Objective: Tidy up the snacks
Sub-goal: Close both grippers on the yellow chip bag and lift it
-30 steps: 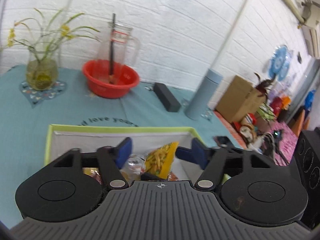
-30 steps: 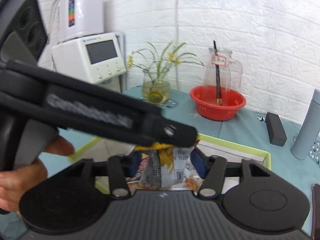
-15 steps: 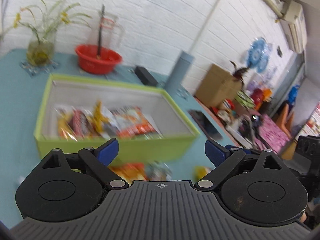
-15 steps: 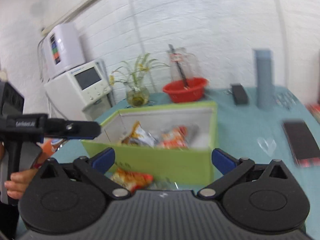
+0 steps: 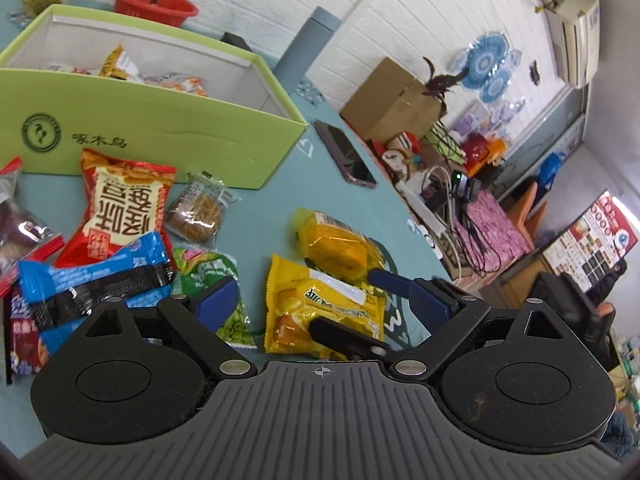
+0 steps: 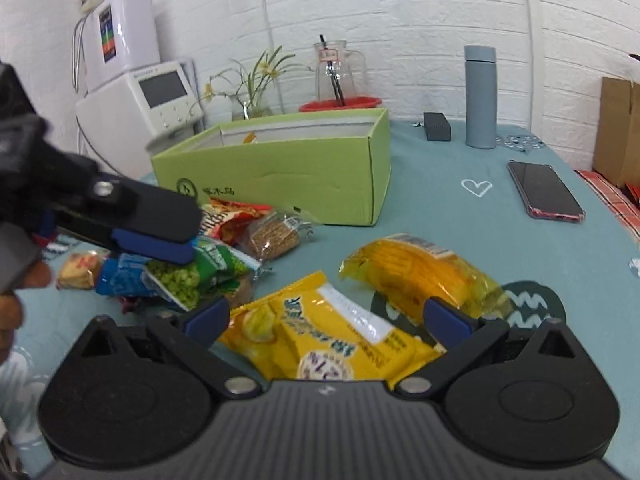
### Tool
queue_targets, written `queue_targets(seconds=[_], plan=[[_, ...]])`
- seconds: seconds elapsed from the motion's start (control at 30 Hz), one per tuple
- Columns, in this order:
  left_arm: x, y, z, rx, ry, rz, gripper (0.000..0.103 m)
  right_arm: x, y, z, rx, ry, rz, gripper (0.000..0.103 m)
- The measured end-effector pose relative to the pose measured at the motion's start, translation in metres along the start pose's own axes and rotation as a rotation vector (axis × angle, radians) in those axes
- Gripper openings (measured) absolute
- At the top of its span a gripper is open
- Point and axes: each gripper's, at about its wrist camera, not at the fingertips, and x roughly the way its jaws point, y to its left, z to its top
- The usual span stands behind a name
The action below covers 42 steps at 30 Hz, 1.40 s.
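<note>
Loose snack packets lie on the teal tablecloth in front of the green box [image 5: 160, 128] [image 6: 280, 176], which holds several packets. My left gripper [image 5: 308, 296] stands open over a yellow chip packet [image 5: 320, 304] and beside a green pea packet [image 5: 208, 268]. My right gripper [image 6: 326, 318] is wide open, with the same yellow chip packet [image 6: 320, 340] lying between its blue pads, untouched. An orange-yellow cake packet [image 6: 420, 272] lies just beyond. A red packet [image 5: 124, 200], a cookie packet [image 5: 196, 216] and a blue packet [image 5: 92, 276] lie further left.
A phone [image 6: 544, 192] lies to the right on the cloth. Behind the box stand a grey flask [image 6: 480, 96], a black case [image 6: 437, 126], a red basin [image 6: 340, 104] with a glass jug, and a flower vase. The table edge runs along the right, with clutter beyond.
Both grippers let go of the packets they held over the box, opened wide, then drew back and came down to the loose snacks in front of it.
</note>
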Motion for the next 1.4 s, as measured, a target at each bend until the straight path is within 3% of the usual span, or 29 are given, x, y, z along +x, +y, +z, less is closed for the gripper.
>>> queue_targets(seconds=[0.1,0.23,0.4,0.8,0.9,0.93,0.97,1.07,1.23,1.4], plan=[[-0.006,0.0,-0.005,-0.013,-0.001,-0.004,0.082,0.011,0.001,-0.003,0.035,0.063,0.04,0.103],[0.0,-0.001,-0.011,-0.005,0.02,-0.012,0.084,-0.011,0.017,-0.027,0.091,0.06,0.088,0.103],[0.023,-0.007,-0.015,0.003,0.079,-0.013,0.084,-0.019,0.025,-0.033,0.109,0.04,-0.016,0.103],[0.049,-0.01,-0.013,0.041,0.102,0.045,0.08,0.004,0.027,-0.024,0.066,0.071,-0.034,0.102],[0.055,-0.009,-0.013,0.057,0.124,0.045,0.066,0.006,0.023,-0.024,0.057,0.067,-0.032,0.101],[0.057,-0.008,-0.014,0.067,0.141,0.05,0.042,0.006,0.023,-0.024,0.046,0.061,-0.033,0.09],[0.062,-0.006,-0.016,0.073,0.166,0.057,0.024,0.004,0.025,-0.024,0.028,0.049,-0.04,0.072],[0.061,-0.001,-0.018,0.054,0.16,0.026,0.021,-0.001,0.028,-0.024,0.018,0.049,-0.05,0.06],[0.04,-0.01,-0.009,0.087,0.12,0.02,0.021,-0.012,0.032,-0.017,0.021,0.019,-0.044,0.059],[0.008,-0.024,0.017,0.144,0.004,0.033,0.024,-0.025,0.049,0.014,-0.062,-0.078,-0.034,0.059]])
